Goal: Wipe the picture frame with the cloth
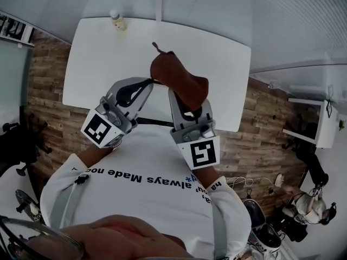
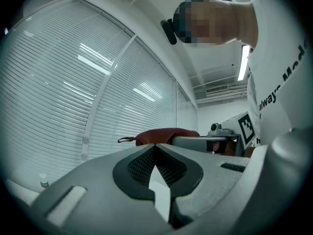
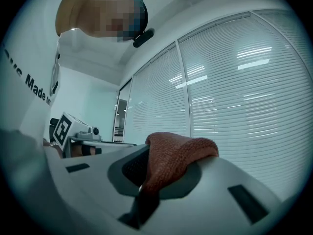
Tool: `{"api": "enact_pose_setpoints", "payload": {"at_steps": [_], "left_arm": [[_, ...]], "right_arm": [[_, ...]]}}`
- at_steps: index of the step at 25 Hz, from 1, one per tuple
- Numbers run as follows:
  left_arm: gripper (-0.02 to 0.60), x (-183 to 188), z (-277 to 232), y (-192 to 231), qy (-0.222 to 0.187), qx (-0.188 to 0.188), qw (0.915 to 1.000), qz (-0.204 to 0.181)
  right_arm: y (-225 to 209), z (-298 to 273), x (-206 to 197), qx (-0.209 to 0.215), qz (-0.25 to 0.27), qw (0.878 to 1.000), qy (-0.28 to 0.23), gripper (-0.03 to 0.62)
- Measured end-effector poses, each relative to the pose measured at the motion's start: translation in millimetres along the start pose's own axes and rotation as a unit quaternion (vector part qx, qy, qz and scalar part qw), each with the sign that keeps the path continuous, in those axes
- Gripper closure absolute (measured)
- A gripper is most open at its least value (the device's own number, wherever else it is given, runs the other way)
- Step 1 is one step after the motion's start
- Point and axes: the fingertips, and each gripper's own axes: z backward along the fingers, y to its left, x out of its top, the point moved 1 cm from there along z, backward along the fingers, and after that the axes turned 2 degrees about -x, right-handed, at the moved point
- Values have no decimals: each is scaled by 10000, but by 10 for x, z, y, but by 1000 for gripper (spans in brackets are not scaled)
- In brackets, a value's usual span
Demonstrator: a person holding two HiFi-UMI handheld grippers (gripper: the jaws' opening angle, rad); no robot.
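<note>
A rust-brown cloth (image 1: 179, 77) is bunched over the tips of my right gripper (image 1: 179, 95), which is shut on it. In the right gripper view the cloth (image 3: 178, 153) drapes across both jaws and hangs down into the slot of the right gripper (image 3: 146, 153). My left gripper (image 1: 147, 82) is held just to the left, its tip close to the cloth, shut with nothing between its jaws. Past the left gripper (image 2: 155, 146), the cloth (image 2: 166, 134) and the right gripper show side-on. No picture frame is recognisable in any view.
Both grippers are held above the near edge of a white table (image 1: 97, 64). A small bottle (image 1: 117, 20) stands at its far edge, also seen as the bottle (image 2: 44, 181). A thin dark strip (image 1: 154, 122) lies at the near edge. Window blinds (image 3: 244, 82) fill the background.
</note>
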Motion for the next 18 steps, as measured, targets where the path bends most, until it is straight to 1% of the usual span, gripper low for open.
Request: {"api": "enact_pose_setpoints", "payload": {"at_steps": [3, 7, 9, 14, 18], "left_arm": [[578, -16, 94, 48, -11, -59, 10000, 46], [578, -76, 86, 162, 39, -45, 9999, 114], [578, -88, 64, 184, 11, -28, 9999, 116], [580, -124, -35, 153, 160, -26, 9998, 137], [580, -195, -121, 213, 231, 72, 9996, 136]], "right_arm": [[71, -57, -22, -73, 16, 10000, 39, 563], [40, -127, -90, -134, -12, 9998, 122, 563], [12, -144, -131, -116, -2, 9998, 163, 563], [-50, -126, -145, -51, -43, 9998, 192, 563], [-190, -166, -201, 9, 35, 9998, 219, 563]]}}
